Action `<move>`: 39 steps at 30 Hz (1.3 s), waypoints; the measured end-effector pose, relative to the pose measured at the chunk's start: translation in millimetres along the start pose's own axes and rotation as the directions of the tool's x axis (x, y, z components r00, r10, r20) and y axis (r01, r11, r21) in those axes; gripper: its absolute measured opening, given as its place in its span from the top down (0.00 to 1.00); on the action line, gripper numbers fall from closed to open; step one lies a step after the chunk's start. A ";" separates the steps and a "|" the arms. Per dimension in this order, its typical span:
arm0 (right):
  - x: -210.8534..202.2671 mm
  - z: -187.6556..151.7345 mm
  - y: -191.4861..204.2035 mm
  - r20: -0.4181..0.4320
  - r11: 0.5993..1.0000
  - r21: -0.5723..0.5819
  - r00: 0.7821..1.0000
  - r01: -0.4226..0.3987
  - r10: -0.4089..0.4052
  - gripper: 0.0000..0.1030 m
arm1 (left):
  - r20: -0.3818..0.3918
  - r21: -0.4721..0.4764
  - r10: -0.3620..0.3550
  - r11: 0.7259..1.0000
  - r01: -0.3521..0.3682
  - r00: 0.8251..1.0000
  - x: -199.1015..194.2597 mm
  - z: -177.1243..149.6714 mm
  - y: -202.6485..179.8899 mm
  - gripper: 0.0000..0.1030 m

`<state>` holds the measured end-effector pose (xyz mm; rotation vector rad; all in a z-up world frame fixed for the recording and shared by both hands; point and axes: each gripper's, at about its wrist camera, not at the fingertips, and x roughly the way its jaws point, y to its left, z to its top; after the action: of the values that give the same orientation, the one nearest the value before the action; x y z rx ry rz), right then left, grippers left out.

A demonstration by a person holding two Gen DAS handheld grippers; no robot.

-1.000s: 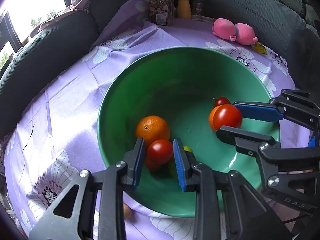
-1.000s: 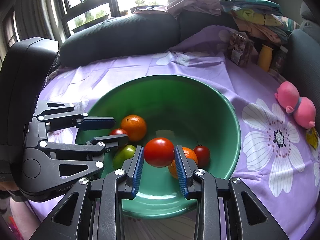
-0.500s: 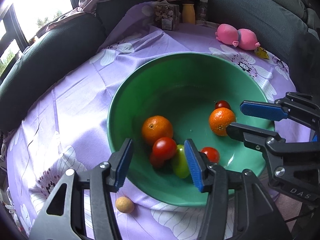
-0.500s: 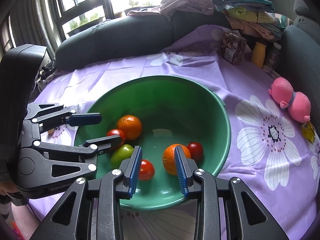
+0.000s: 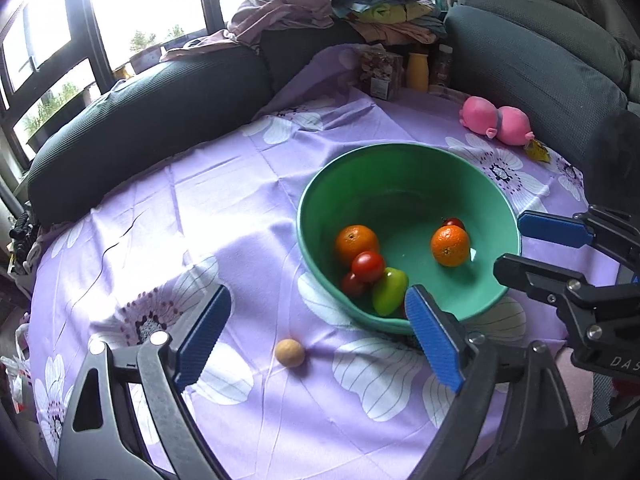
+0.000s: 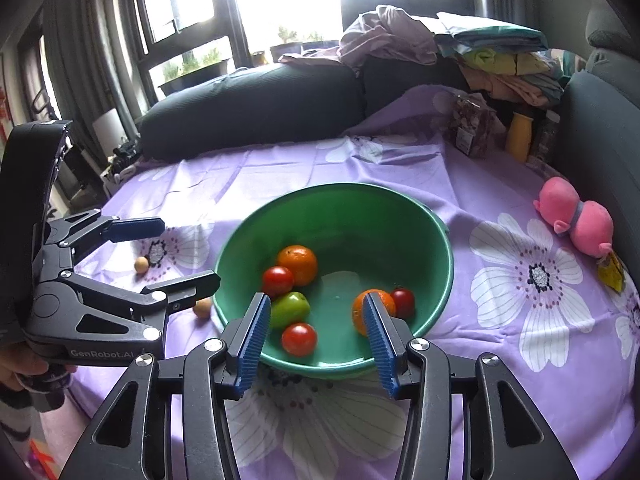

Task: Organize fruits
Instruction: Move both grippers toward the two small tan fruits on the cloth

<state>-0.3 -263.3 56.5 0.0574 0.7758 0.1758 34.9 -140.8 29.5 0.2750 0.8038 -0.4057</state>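
We see a tabletop covered by a lilac cloth printed with large white flowers [image 5: 224, 208], with dark grey sofa cushions [image 6: 256, 108] along its far side and folded clothes heaped on them [image 6: 496, 60].

On the cloth stands a wide green plastic bowl [image 6: 344, 208], right of centre in the left wrist view and central in the right wrist view. It holds the fruit: two round oranges, one toward the left [image 6: 298, 264] and one toward the right [image 6: 372, 310]; a pale green tomato [image 6: 290, 309] near the front wall; and red tomatoes, one touching the left orange [image 6: 278, 280], one at the near side [image 6: 299, 338], and a smaller one just beside the right orange [image 6: 403, 301].

Our left tongs [image 5: 316, 332] are released, blue pads spread wide above the cloth at the bowl's near left, gripping nothing. Our right tongs [image 6: 316, 336] are likewise released and empty, their pads parted over the bowl's near rim.

A pink plush toy [image 6: 576, 220] lies at the far right of the cloth, well apart from the bowl. A yellow bottle [image 6: 520, 136] and a clear packet of snacks [image 6: 472, 128] stand at the far edge.

Two small tan balls rest on the cloth outside the bowl: one just beside its left wall [image 6: 203, 307], another farther left [image 6: 141, 265].
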 end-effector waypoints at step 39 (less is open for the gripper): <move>97.0 -23.9 130.9 -0.212 0.966 -0.197 0.969 -0.168 0.126 0.48 | 0.008 -0.400 -0.016 0.916 0.018 1.000 -17.2 -130.0 159.9 0.14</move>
<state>33.0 -117.5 -12.4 -0.1083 0.9476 0.4110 13.3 55.8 -30.6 -0.1164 0.8659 -0.2485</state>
